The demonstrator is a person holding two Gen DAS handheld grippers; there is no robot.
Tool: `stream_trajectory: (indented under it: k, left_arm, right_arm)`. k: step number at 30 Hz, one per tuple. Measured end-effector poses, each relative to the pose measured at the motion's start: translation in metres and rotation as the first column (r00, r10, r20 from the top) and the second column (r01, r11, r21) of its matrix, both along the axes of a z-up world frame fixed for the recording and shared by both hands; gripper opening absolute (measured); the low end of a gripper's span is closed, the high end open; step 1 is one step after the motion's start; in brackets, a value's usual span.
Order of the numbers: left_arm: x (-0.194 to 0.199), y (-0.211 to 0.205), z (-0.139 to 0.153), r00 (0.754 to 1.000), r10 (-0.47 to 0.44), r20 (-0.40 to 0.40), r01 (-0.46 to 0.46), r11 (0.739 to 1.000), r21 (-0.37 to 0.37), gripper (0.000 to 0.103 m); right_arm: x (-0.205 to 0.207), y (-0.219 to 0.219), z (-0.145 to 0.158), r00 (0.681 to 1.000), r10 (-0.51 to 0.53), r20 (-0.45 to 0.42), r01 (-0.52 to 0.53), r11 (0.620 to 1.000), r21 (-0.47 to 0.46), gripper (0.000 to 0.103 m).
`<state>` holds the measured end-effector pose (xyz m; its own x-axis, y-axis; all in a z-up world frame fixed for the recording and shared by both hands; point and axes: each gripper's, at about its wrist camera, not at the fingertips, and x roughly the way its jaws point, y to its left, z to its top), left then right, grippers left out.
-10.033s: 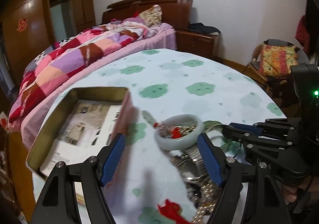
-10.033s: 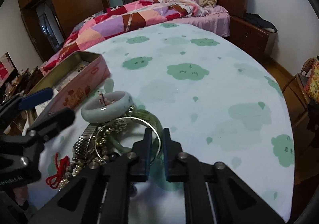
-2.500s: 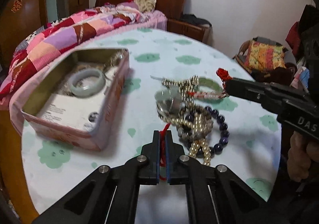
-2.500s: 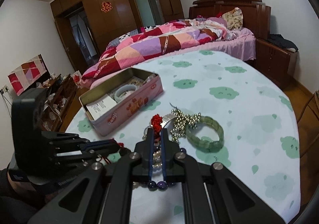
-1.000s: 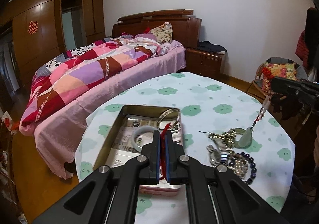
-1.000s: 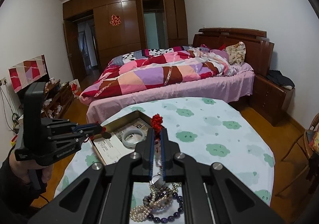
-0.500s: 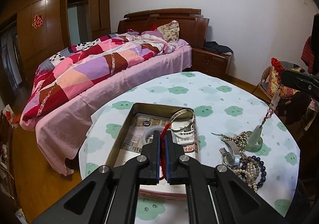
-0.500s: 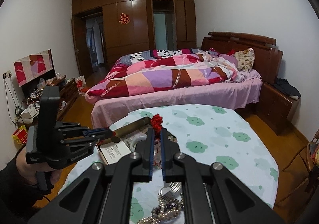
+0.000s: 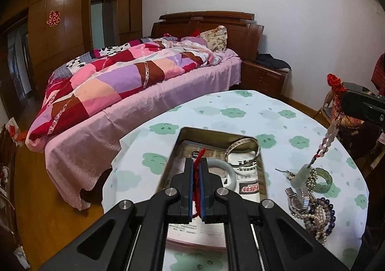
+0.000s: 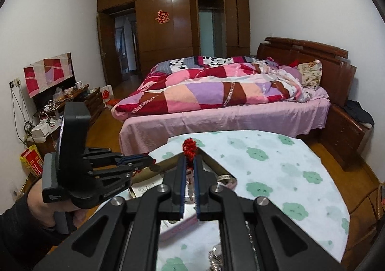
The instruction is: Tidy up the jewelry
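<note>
Left gripper (image 9: 197,169): my fingers are clamped on a red cord (image 9: 198,157), high over the tin (image 9: 263,174).
Right gripper (image 10: 189,167): my fingers pinch the necklace (image 9: 327,138) by its red knot; pendant (image 9: 300,175) dangles above the jewelry pile (image 9: 310,201).
Tin: on the surface (image 9: 276,114), holding two bangles.

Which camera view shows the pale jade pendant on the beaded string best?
The left wrist view: the jade pendant hangs in plain sight below the beaded string, over the jewelry pile. In the right wrist view the pendant is hidden; only the red knot above the right gripper shows.
</note>
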<state>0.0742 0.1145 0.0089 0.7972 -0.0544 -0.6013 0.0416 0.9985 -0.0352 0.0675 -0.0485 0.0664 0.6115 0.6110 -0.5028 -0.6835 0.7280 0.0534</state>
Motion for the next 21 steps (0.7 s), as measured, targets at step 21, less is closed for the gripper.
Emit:
stream_trajectory:
  k: [21]
  left_arm:
    - [0.027,0.002,-0.03,0.998,-0.003,-0.058,0.004,1.0,0.014,0.003]
  right_arm:
    - [0.033,0.024,-0.045,0.994,-0.005,-0.109,-0.001,0.998,-0.06,0.007]
